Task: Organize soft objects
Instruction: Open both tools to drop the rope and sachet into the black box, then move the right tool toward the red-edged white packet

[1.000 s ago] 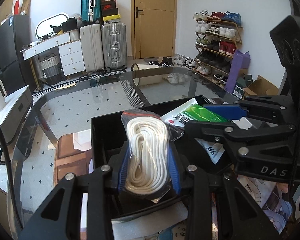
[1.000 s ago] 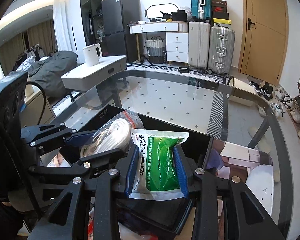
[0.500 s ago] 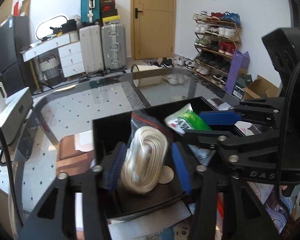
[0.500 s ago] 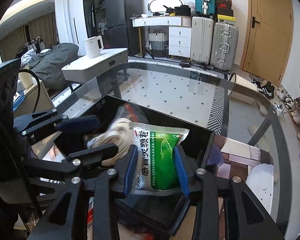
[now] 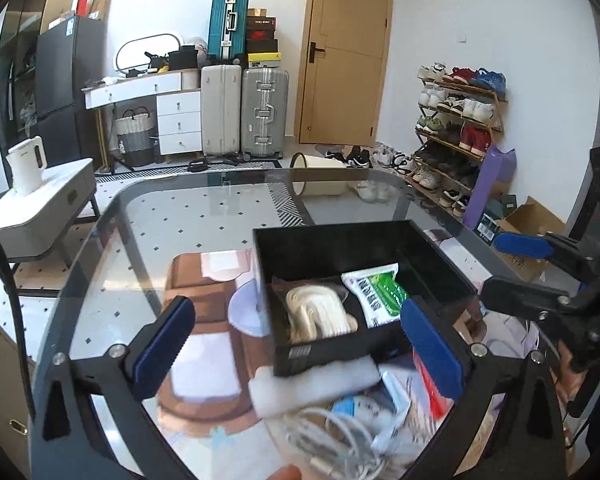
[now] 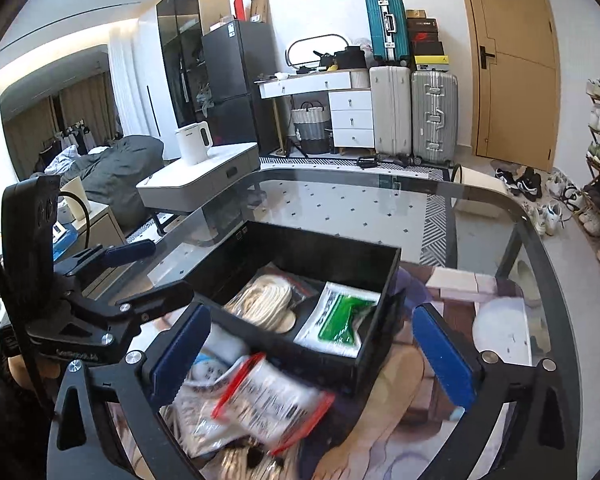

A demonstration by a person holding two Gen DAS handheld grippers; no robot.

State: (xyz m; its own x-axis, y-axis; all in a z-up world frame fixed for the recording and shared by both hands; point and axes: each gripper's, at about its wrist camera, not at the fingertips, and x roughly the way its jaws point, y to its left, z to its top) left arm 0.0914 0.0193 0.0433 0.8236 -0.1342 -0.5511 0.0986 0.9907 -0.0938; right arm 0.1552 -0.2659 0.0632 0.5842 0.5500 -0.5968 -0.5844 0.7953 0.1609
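Note:
A black divided box [image 5: 336, 236] [image 6: 300, 240] stands on the glass table. A bagged white rope coil [image 5: 318, 314] [image 6: 266, 304] lies in its front left compartment. A white and green packet [image 5: 376, 292] [image 6: 340, 320] lies in the compartment to its right. My left gripper [image 5: 296, 348] is open and empty, pulled back over the loose pile in front of the box. My right gripper [image 6: 316, 348] is open and empty, also behind the box's near wall. Each gripper shows in the other's view: the right gripper [image 5: 540, 276] and the left gripper [image 6: 140, 280].
A loose pile lies in front of the box: a white foam piece [image 5: 312, 388], white cables [image 5: 340, 436], and a red-zip clear bag [image 6: 272, 400]. The glass table's edge [image 5: 100, 224] curves on the left. A white side table with a kettle [image 6: 194, 142] stands beyond.
Both grippers have opened and let go. The rope coil and the green packet now lie in the box. Both grippers have drawn back and up from the box.

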